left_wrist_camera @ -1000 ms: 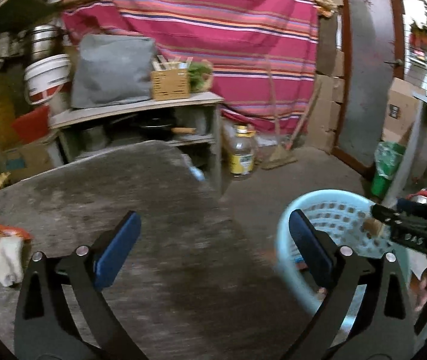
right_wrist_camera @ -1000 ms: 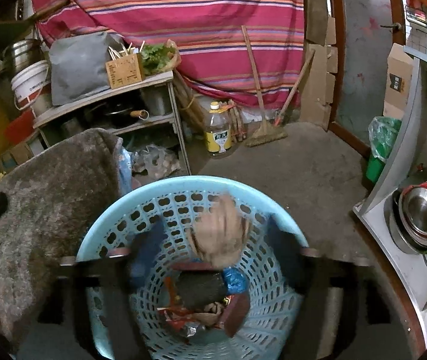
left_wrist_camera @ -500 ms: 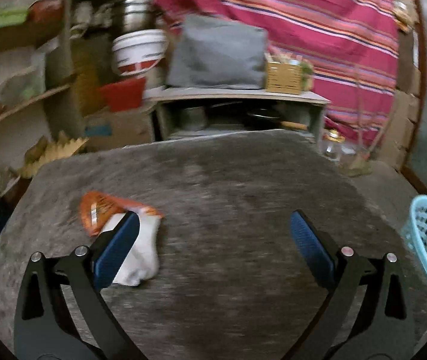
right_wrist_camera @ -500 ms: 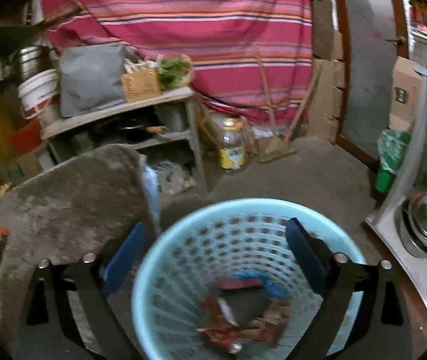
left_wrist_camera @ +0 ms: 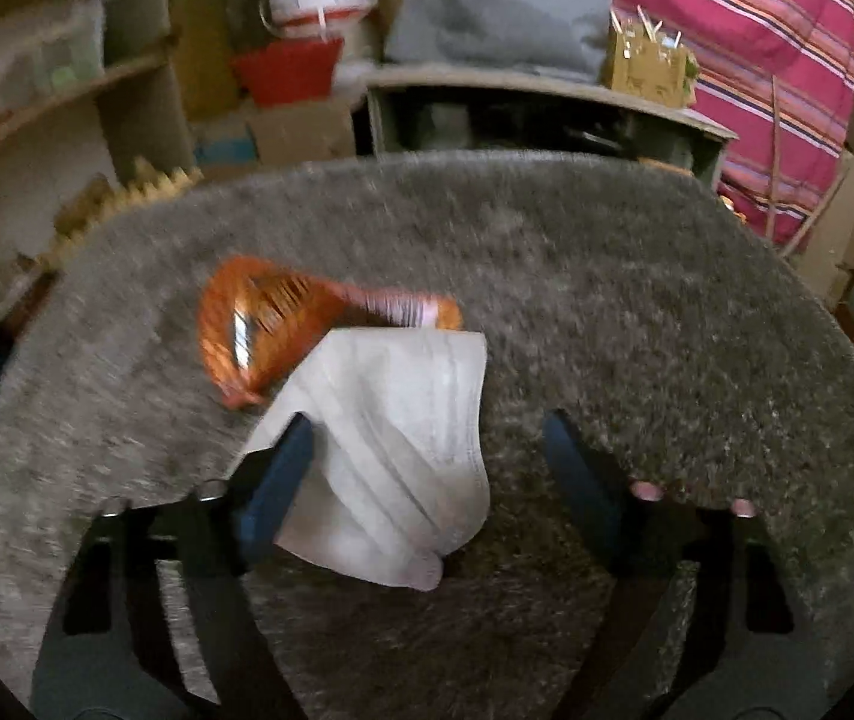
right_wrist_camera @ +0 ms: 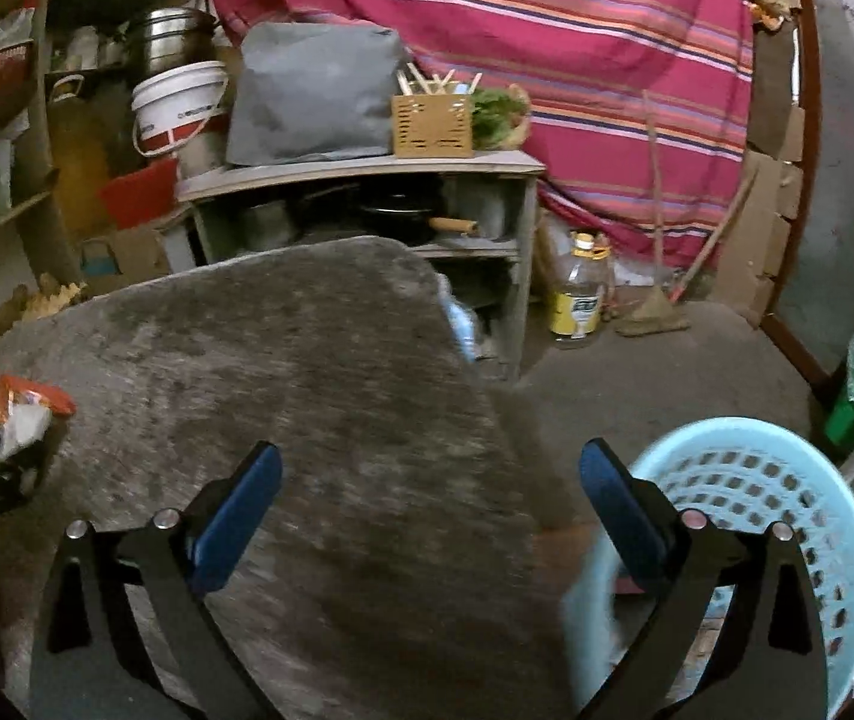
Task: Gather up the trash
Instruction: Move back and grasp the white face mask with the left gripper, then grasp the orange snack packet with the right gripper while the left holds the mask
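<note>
Behind grey carpeted table (right_wrist_camera: 319,360); striped curtain (right_wrist_camera: 547,30)

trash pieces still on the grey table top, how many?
2. A white face mask lies between the open left gripper's fingers, and an orange snack wrapper sits just behind it, partly under the mask. More could lie outside the views.

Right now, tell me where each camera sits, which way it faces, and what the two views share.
Left wrist: rides the left hand-held gripper, close over the grey table, facing a white face mask overlapping an orange wrapper; open fingers and two fingertips show.
Right wrist: rides the right hand-held gripper at the table's edge, facing shelves and the blue basket; open fingers show.
Shared: table, mask, wrapper, white bucket.
</note>
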Available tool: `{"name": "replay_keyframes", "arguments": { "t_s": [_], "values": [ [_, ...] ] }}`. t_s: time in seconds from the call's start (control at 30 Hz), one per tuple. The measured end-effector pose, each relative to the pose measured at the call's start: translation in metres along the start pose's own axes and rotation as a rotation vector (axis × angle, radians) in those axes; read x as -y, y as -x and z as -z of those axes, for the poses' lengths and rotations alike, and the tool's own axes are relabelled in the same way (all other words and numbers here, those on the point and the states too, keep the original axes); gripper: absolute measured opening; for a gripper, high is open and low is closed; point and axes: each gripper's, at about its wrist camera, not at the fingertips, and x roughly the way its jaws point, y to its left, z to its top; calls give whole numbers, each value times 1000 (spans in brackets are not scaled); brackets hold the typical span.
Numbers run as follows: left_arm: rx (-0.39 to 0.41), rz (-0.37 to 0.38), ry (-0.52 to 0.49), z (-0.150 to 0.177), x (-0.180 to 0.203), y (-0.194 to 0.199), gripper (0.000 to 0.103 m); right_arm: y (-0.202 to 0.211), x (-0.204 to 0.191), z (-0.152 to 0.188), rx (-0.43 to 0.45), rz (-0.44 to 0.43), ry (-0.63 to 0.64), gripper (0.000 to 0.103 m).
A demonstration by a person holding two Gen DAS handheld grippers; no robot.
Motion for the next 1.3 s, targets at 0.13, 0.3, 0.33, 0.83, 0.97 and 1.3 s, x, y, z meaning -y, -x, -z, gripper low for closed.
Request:
{"name": "replay_keyframes", "arguments": {
  "t_s": [0.13,0.3,0.33,0.83,0.97,1.3],
  "values": [
    [-14,32,49,1,-13,-4,45,-8,-21,2,-14,-16,3,98],
    [9,28,-7,4,-21,10,16,-14,-46,1,-23,-55,-25,98],
    [19,27,-29,4,-24,16,14,-14,-53,1,-23,-61,-25,98],
    [178,-105,23,-22,-147,68,12,-12,-179,-4,-48,-105,180,98],
    [191,-152,45,-31,-168,62,12,-15,-221,-3,-59,-135,251,97],
    [168,-161,122,-37,-212,48,12,-54,-311,8,-122,-159,422,97]
  ]
}}
